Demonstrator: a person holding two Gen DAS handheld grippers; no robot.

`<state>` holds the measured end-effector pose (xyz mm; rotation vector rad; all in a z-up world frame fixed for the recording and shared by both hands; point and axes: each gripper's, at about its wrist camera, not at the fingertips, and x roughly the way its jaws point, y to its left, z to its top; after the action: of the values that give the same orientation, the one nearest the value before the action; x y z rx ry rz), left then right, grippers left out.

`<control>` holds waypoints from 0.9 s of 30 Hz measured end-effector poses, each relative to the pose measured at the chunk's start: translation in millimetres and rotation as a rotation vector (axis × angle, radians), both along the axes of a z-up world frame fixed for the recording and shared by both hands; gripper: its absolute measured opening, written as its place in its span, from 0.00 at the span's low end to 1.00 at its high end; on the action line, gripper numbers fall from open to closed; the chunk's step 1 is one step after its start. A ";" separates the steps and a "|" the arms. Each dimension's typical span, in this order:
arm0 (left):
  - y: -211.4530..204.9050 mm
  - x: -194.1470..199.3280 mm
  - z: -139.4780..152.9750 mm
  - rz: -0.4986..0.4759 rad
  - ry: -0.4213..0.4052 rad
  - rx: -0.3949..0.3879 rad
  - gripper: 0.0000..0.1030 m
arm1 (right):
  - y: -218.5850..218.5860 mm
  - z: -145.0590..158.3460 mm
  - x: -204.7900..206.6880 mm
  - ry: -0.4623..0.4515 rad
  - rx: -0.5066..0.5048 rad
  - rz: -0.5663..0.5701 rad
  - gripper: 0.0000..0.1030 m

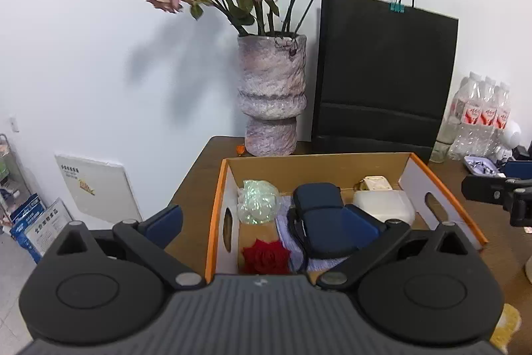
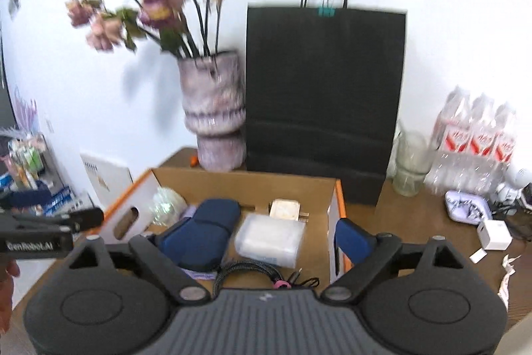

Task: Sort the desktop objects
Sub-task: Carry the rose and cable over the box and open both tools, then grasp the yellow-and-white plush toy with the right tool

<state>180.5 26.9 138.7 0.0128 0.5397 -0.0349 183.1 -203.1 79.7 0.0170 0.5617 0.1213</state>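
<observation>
An orange-edged cardboard box (image 1: 442, 185) (image 2: 337, 192) sits on the brown desk. It holds a dark blue zip case (image 1: 321, 215) (image 2: 207, 230), a red fabric rose (image 1: 266, 257), an iridescent wrapped ball (image 1: 257, 203) (image 2: 166, 203), a clear plastic box (image 1: 382, 203) (image 2: 269, 238), a cream item (image 1: 375, 183) (image 2: 286, 208) and a black cable (image 2: 252, 271). My left gripper (image 1: 262, 225) is open and empty above the box's near end. My right gripper (image 2: 262, 242) is open and empty above the box.
A mottled vase (image 1: 271, 95) (image 2: 214, 112) of dried roses and a black paper bag (image 1: 382, 75) (image 2: 322, 95) stand behind the box. A glass jar (image 2: 410, 162), packed water bottles (image 2: 475, 138), a small tray (image 2: 467, 207) and a white charger (image 2: 493, 233) lie right.
</observation>
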 end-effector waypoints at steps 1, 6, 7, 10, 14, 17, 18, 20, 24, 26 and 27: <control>0.4 -9.3 0.8 0.004 -0.011 -0.012 1.00 | -2.5 2.8 -6.7 -0.011 0.001 -0.003 0.90; 0.2 -58.2 -5.6 0.001 -0.060 -0.035 1.00 | -9.7 0.8 -45.0 -0.056 0.029 -0.014 0.91; -1.7 -66.8 -8.3 -0.002 -0.066 -0.030 1.00 | -9.3 -3.4 -53.5 -0.065 0.037 -0.015 0.91; -7.9 -92.3 -17.5 -0.016 -0.082 -0.006 1.00 | -6.1 -15.4 -75.5 -0.075 0.042 -0.013 0.91; -10.2 -127.7 -34.5 -0.032 -0.120 -0.004 1.00 | 4.2 -31.0 -111.4 -0.119 0.018 -0.001 0.91; -10.6 -148.1 -49.7 -0.059 -0.110 -0.022 1.00 | 13.4 -45.6 -135.1 -0.141 -0.014 0.018 0.91; -9.1 -153.7 -54.9 -0.063 -0.111 -0.031 1.00 | 16.2 -50.5 -140.9 -0.140 -0.018 0.028 0.91; -8.1 -165.5 -65.8 -0.060 -0.133 -0.037 1.00 | 21.7 -60.4 -154.4 -0.138 -0.025 0.050 0.91; -7.6 -180.6 -87.0 -0.033 -0.089 -0.018 1.00 | 32.7 -80.9 -180.0 -0.139 -0.067 0.059 0.91; -6.7 -186.7 -96.6 -0.040 -0.041 -0.032 1.00 | 35.1 -92.6 -189.6 -0.111 -0.078 0.063 0.91; -7.2 -190.5 -101.0 -0.047 -0.026 -0.031 1.00 | 34.9 -98.9 -194.5 -0.091 -0.070 0.061 0.91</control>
<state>-10.0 19.7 37.7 -0.0039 0.5129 -0.0891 -11.4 -168.2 -19.2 -0.0735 0.4753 0.1615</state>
